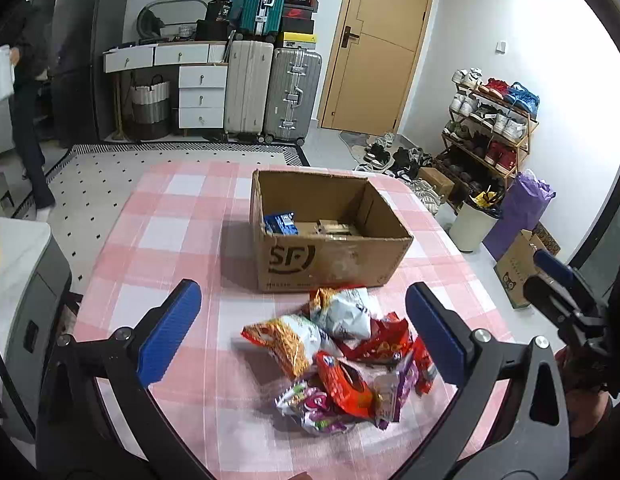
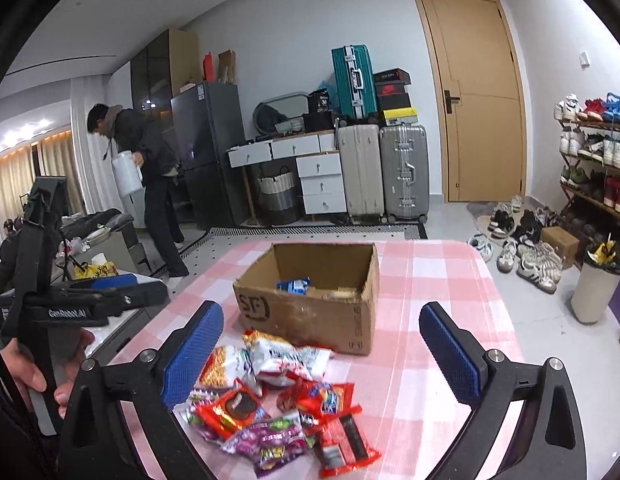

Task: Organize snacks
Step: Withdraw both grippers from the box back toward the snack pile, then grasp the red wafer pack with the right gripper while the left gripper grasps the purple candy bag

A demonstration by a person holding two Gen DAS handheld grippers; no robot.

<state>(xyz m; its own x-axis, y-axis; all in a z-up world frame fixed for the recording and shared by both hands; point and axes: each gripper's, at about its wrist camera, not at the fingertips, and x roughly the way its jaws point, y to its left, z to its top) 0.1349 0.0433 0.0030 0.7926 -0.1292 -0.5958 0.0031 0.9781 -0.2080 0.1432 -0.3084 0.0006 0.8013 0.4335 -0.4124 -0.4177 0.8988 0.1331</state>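
Observation:
A pile of snack packets (image 1: 342,356) (image 2: 278,400) lies on the pink checked tablecloth, in front of an open cardboard box (image 1: 330,256) (image 2: 310,320). Inside the box lie a blue packet (image 1: 281,223) (image 2: 295,285) and some tan packets. My left gripper (image 1: 306,328) hovers above the pile, open, with nothing between its blue pads. My right gripper (image 2: 322,348) is open too, above the pile and just short of the box, holding nothing. It also shows at the right edge of the left wrist view. The left gripper (image 2: 110,284) appears at the left of the right wrist view, held by a hand.
The table edge (image 1: 470,248) drops to the floor on the right, where a white bin (image 1: 472,222) and a shoe rack (image 1: 490,128) stand. A grey cabinet (image 1: 26,280) adjoins the table's left side. A person (image 2: 150,176) with a white jug stands at the back left by the fridge.

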